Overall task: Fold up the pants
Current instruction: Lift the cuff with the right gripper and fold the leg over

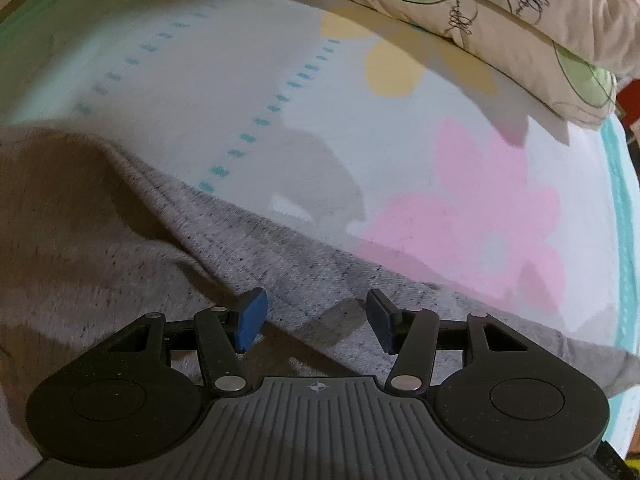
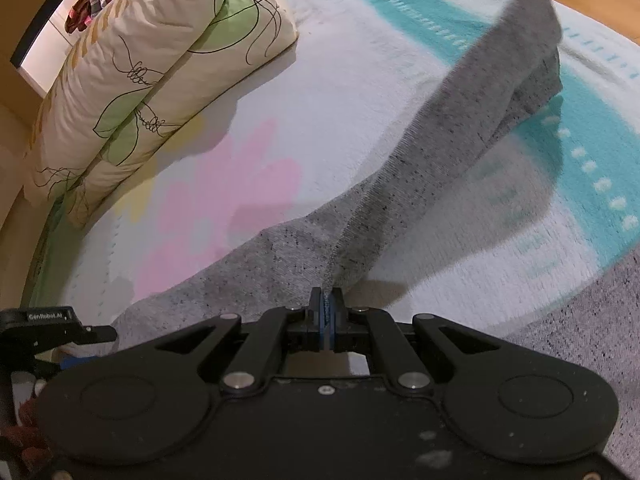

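Note:
Grey speckled pants point(image 1: 120, 248) lie on the bed's white flowered blanket point(image 1: 248, 80). My left gripper point(image 1: 316, 320) is open just above the pants, its blue pads point(image 1: 250, 320) spread wide with nothing between them. In the right wrist view my right gripper point(image 2: 328, 320) is shut on an edge of the grey pants point(image 2: 460, 132), and a long leg of the fabric rises from it, lifted off the blanket point(image 2: 320, 92). More grey fabric lies at the lower right point(image 2: 580, 320). The left gripper's body point(image 2: 44, 320) shows at the left edge.
A folded cream quilt with green leaf print point(image 1: 500, 8) lies along the far side of the bed, also in the right wrist view point(image 2: 152, 68). The blanket has pink and yellow flowers point(image 1: 480, 216) and teal bands point(image 2: 580, 128). A wooden floor point(image 2: 600, 4) lies beyond the bed.

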The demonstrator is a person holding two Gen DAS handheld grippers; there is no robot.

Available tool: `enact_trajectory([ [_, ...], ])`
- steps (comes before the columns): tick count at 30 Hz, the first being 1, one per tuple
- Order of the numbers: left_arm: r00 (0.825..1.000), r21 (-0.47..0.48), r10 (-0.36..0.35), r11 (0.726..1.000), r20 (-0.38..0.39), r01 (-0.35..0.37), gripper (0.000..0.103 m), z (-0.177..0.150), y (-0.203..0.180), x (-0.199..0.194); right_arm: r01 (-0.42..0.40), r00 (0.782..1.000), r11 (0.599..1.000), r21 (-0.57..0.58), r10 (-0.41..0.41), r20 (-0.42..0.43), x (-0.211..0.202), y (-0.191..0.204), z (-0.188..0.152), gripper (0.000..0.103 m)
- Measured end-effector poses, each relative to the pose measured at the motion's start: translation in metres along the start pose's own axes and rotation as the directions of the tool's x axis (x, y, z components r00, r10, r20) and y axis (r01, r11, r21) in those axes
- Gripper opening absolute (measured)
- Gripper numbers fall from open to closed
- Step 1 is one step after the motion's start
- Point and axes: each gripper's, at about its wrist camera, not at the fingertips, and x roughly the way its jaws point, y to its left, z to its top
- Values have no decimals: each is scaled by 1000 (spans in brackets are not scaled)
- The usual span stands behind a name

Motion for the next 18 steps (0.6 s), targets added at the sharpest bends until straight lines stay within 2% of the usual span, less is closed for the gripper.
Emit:
enact_trajectory([
  [8, 1000, -60, -20, 998, 23, 22, 54, -9, 12, -3, -8, 1000, 1000, 6, 8, 6, -4, -3, 1, 3],
  [14, 993, -119, -116, 986, 28, 118, 54, -4, 16, 1, -17, 1000, 1000, 4, 17, 9, -10, -7, 1, 3],
  [18, 993, -111, -117, 987, 31, 120, 53, 5, 8, 5, -16, 1000, 1000, 2, 16, 0, -11, -9, 1, 3],
])
